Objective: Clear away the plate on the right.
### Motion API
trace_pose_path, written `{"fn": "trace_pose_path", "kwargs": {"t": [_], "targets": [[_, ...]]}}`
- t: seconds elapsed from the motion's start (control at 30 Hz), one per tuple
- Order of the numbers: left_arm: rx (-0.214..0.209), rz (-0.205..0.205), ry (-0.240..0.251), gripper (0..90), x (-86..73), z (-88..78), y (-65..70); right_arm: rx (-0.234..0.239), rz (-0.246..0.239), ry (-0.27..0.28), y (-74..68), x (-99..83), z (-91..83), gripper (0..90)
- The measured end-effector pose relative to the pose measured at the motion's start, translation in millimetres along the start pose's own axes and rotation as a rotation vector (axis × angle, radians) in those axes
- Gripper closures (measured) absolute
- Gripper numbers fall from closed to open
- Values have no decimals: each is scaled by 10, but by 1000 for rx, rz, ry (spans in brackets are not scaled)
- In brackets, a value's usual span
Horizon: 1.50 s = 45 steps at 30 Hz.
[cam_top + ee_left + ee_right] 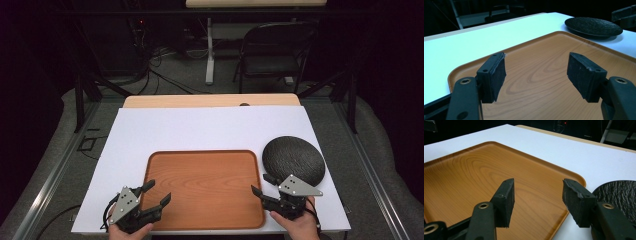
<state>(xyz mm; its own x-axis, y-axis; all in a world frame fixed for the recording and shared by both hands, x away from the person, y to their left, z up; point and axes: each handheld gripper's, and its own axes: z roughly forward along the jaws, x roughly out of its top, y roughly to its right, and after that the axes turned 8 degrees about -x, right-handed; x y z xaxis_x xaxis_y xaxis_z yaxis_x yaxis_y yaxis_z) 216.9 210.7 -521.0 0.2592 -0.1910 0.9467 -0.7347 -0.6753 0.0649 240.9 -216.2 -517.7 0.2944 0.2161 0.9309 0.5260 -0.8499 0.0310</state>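
Holding both grippers low at the table's near edge, I have nothing gripped: the left gripper and right gripper each stand with jaws apart and empty over the tray. The tray lies bare on the white sheet; the black plate sits just beside its right edge, nearest my right gripper, probably the next pick. Both hands angle inward, jaws level.

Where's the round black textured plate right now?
In the high view, the round black textured plate lies on the white table cover, just right of the wooden tray and just beyond the right gripper.
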Motion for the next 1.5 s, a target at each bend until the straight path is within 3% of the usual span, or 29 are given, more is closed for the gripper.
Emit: {"fn": "trace_pose_path", "kwargs": {"t": [0.7,0.9,0.97,1.13,1.3,1.5], "targets": [[-21,-4,-17,277,-7,17,0,-9,52,-19,53,-14,18,394],[-16,4,-20,266,-7,27,-3,-15,38,-20,58,-6,13,354],[7,8,-20,266,-5,32,12,-21,35,-19,60,-1,5,352],[-4,11,-19,260,-2,30,16,-30,41,-15,77,0,0,352],[-26,-13,-43,289,4,39,4,-44,50,-15,122,7,-23,351],[-31,-4,-48,275,-5,48,12,-67,71,-8,208,14,-69,351]]}}
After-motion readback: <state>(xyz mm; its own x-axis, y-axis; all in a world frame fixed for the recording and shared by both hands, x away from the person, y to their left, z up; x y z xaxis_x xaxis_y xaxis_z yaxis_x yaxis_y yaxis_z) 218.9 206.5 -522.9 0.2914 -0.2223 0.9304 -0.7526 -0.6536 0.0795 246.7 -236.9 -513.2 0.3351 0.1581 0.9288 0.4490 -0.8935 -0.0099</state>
